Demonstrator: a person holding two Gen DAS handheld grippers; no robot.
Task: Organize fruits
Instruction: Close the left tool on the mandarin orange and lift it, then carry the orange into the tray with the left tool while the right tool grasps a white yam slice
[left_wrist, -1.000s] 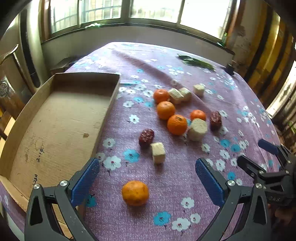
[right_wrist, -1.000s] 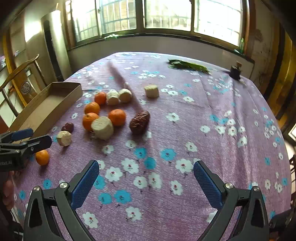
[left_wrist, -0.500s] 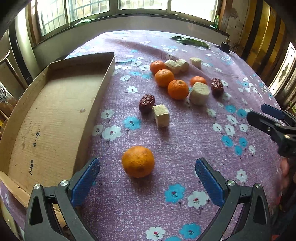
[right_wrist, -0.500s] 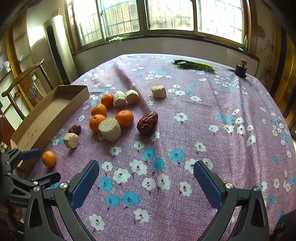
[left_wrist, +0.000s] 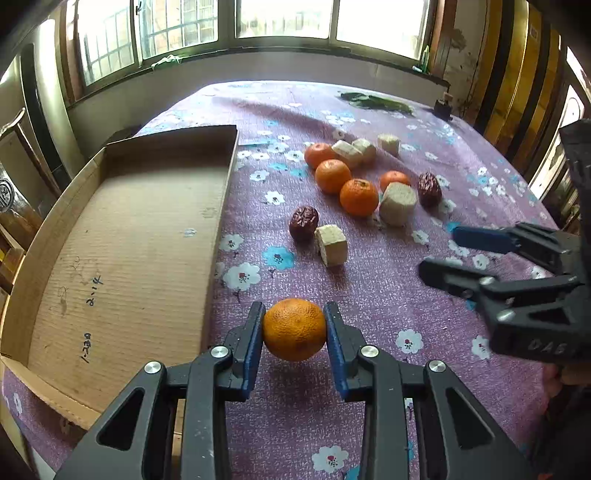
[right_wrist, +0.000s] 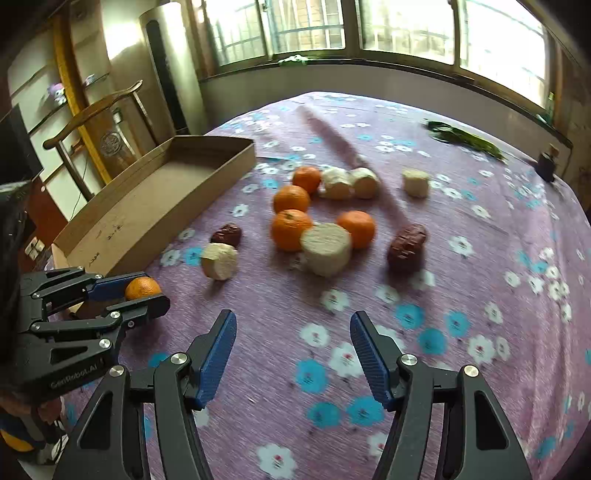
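Note:
My left gripper (left_wrist: 294, 328) is shut on a tangerine (left_wrist: 294, 329), just right of the cardboard tray (left_wrist: 122, 236); the same tangerine (right_wrist: 142, 287) shows in the right wrist view between the left gripper's fingers. My right gripper (right_wrist: 293, 350) is open and empty above the purple flowered tablecloth (right_wrist: 424, 295); it also shows in the left wrist view (left_wrist: 439, 254). Several tangerines (left_wrist: 359, 196), two red dates (left_wrist: 303, 222) (left_wrist: 429, 189) and several pale cut chunks (left_wrist: 331, 245) lie in the middle of the table.
The tray (right_wrist: 155, 199) is empty and lies along the table's left edge. Green leaves (right_wrist: 465, 138) and a small dark pot (right_wrist: 546, 164) sit at the far side. A wooden chair (right_wrist: 92, 122) stands beyond the tray.
My left gripper has closed on the near tangerine, which lay free between open fingers before. My right gripper has narrowed its opening and moved closer to the fruit.

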